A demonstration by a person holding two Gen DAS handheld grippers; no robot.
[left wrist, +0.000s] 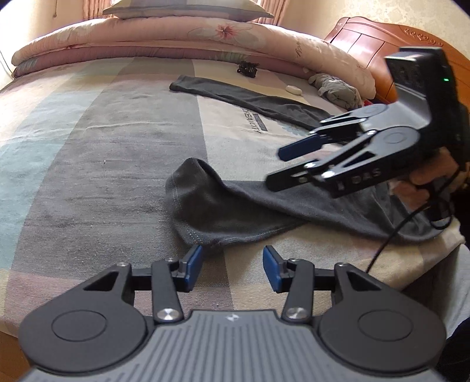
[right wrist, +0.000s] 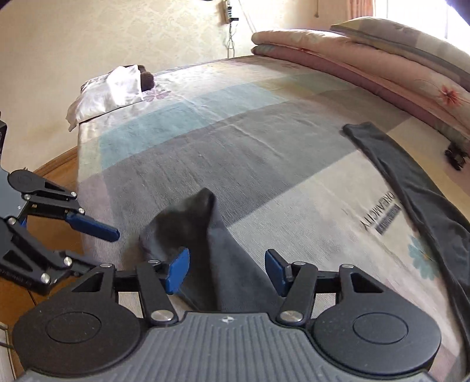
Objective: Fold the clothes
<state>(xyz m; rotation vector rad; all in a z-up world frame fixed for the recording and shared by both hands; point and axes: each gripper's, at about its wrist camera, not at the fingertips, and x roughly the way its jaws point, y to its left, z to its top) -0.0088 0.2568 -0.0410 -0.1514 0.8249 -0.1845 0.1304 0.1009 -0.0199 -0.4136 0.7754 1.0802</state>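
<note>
Left gripper (left wrist: 232,269): nearest the left wrist camera, jaws apart, blue pads empty, poised just short of the near hem of the dark garment.
Right gripper (right wrist: 226,271): jaws apart in its own view, a ridge of dark cloth passing between the pads without either pad pressing on it; in the left wrist view it hangs above the garment at the right, tilted down, nothing clamped.
Hand (left wrist: 423,176): wrapped round the right gripper's handle, a black cable trailing down from it.
Dark grey trousers (left wrist: 235,205): lying on the bed, not folded; one leg bunched and humped near both grippers, the other leg (left wrist: 235,94) stretched out flat toward the far quilt.
Bed sheet (left wrist: 88,132): broad stripes of grey, blue and cream, with printed lettering between the two legs.
Folded quilt (left wrist: 176,38): pink, floral, along the far side, a pillow (left wrist: 188,8) on top.
Small black object (left wrist: 247,69): on the sheet near the quilt.
White object (left wrist: 294,90): small, oval, beside the far leg.
Grey crumpled cloth (left wrist: 337,88): by the wooden headboard (left wrist: 361,47).
</note>
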